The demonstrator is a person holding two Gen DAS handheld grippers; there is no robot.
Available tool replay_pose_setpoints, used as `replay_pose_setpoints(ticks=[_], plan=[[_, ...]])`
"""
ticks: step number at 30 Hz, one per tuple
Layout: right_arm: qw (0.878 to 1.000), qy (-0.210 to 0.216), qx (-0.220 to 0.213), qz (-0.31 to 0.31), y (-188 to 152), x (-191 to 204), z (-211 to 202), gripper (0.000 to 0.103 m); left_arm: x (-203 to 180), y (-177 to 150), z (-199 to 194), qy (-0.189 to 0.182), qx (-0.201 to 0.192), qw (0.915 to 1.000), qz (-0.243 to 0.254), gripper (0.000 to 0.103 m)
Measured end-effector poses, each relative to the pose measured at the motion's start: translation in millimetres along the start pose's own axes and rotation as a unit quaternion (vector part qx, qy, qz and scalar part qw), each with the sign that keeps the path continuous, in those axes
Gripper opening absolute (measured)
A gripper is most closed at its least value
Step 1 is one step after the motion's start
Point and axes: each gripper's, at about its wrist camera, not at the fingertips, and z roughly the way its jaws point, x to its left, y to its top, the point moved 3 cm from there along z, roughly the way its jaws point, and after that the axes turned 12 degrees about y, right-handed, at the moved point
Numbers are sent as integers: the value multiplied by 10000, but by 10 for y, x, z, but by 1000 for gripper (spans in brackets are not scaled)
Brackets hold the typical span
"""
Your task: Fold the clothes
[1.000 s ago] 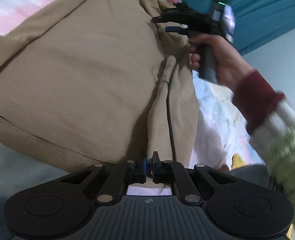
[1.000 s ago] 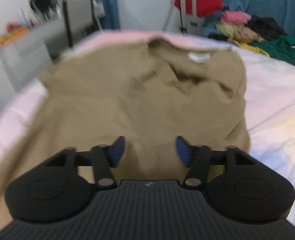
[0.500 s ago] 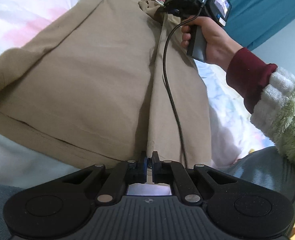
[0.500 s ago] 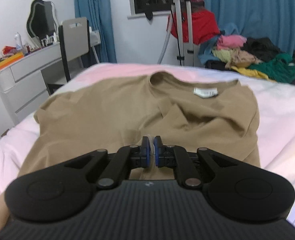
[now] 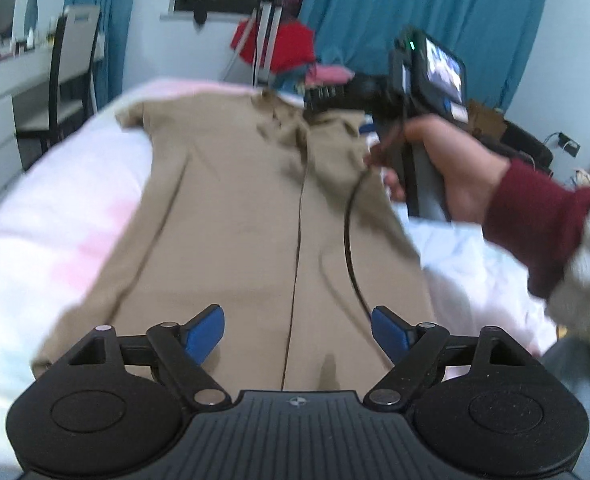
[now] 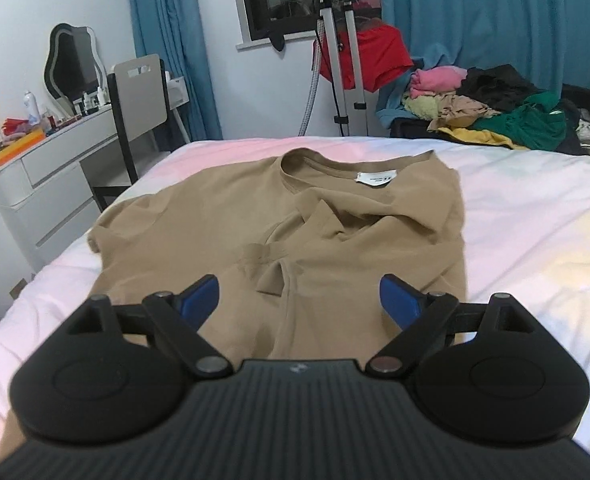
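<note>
1. The bed [image 6: 535, 240] carries the tan shirt [image 6: 375, 280], flat in its middle, collar toward the window; white sheet on both sides of the shirt gives room to move.
2. The folded right part of the shirt is rumpled and I think may slide open again, because nothing holds it.
3. The left gripper [image 5: 297, 330] and right gripper [image 6: 299, 298] are both spread wide and empty above the shirt.
4. The cable [image 5: 349, 240] lies over the shirt and could snag the fold.

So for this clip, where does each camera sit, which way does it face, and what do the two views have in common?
Left wrist: on the left gripper, open, low over the tan shirt's hem end, facing the curtain; the right hand shows.
Right wrist: on the right gripper, open, over the shirt's folded-in side, facing the collar; no hand visible.
Shared: shirt, bed, tripod, curtains.
</note>
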Motion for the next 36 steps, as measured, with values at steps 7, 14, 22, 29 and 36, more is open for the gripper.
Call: replay_pose_setpoints(ticks=[7,14,22,29,36], plan=[[9997,-6,-246,-75,-48,195,-575,89,-23,370,-264,266,-562,9980,-99,88],[9980,212,-527,261,-104,294,-1223,89,-96,843,-221,447,-903,9947,-215,101],[9916,225,-1060,708,-332,287,-1800,89,-120,996,59,522,-765,9954,-241,103],[9909,155,-1214,557,-321,323,-1774,89,80,1167,626,283,-435,9963,-691,103],[9929,59,-956,702,-409,194,-1532,89,771,1475,1999,83,226,9880,-1525,102]])
